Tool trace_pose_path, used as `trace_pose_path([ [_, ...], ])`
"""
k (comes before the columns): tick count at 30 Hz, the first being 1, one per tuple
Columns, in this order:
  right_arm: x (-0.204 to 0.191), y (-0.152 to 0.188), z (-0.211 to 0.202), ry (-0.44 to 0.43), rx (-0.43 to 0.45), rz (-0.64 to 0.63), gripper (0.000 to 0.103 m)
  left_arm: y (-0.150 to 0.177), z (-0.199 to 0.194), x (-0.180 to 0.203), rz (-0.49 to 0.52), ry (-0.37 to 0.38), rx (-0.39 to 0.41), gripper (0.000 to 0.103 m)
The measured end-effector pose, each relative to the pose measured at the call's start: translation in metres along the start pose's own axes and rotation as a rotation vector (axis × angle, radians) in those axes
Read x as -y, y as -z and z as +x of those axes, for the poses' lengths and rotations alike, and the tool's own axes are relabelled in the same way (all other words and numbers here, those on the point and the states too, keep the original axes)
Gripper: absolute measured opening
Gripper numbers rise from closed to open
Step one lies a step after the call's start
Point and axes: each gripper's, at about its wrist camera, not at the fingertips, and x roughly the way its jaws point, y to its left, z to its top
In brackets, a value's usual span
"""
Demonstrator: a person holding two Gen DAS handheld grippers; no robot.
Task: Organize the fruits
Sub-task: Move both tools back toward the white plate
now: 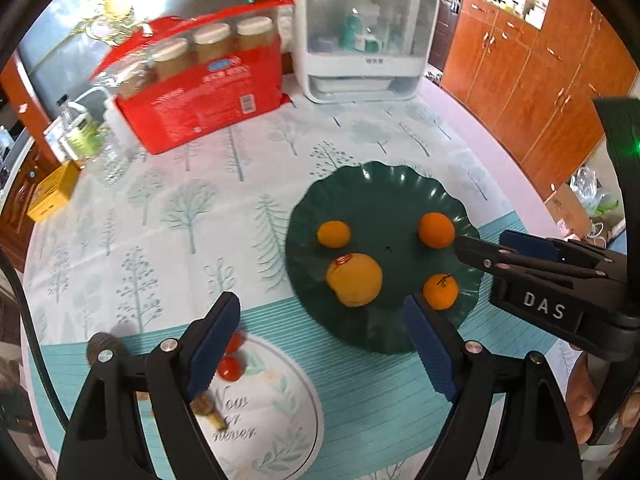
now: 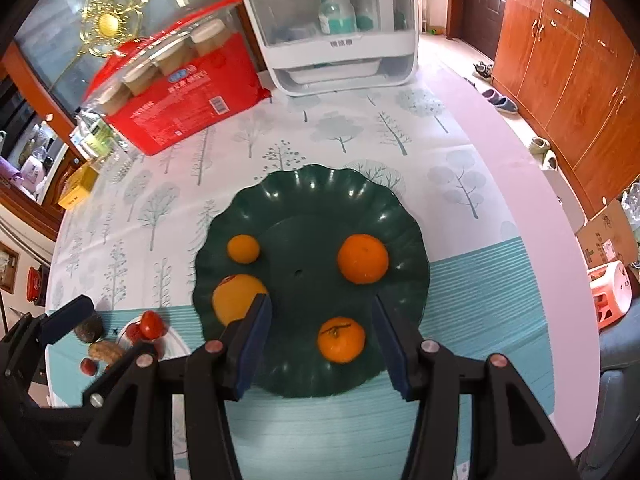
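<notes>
A dark green scalloped plate [image 1: 372,196] [image 2: 320,196] holds a large yellow-orange fruit [image 1: 354,279] [image 2: 236,298], a small orange [image 1: 333,233] [image 2: 243,248] and two mandarins [image 1: 436,230] [image 2: 363,259], [image 1: 440,291] [image 2: 341,339]. Red tomatoes [image 1: 230,368] [image 2: 151,325], a dark fruit [image 2: 89,328] and a brownish one [image 2: 106,350] lie left of the plate. My left gripper [image 1: 320,344] is open and empty above the plate's near-left edge. My right gripper [image 2: 322,340] is open and empty over the plate's near side, around the near mandarin; it also shows in the left wrist view [image 1: 480,250].
A red box of jars [image 1: 200,96] [image 2: 176,92] and a white lidded container [image 1: 360,40] [image 2: 332,28] stand at the back of the table. A bottle [image 1: 78,128] and a yellow box [image 1: 54,192] sit at the left edge. Wooden cabinets [image 2: 560,80] stand at the right.
</notes>
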Motion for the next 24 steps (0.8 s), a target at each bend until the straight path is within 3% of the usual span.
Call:
trace_pose_path([
  [12,-0.044,0.026,-0.061,-0.064,0.069,-0.104,0.053,0.031,-0.087,-0.047,-0.056,-0.050,0.109,0.086],
  [24,-0.137,0.044,-0.093,-0.188,0.110,-0.302,0.053,0.068,-0.152,-0.120,-0.173,-0.116,0.198,0.090],
])
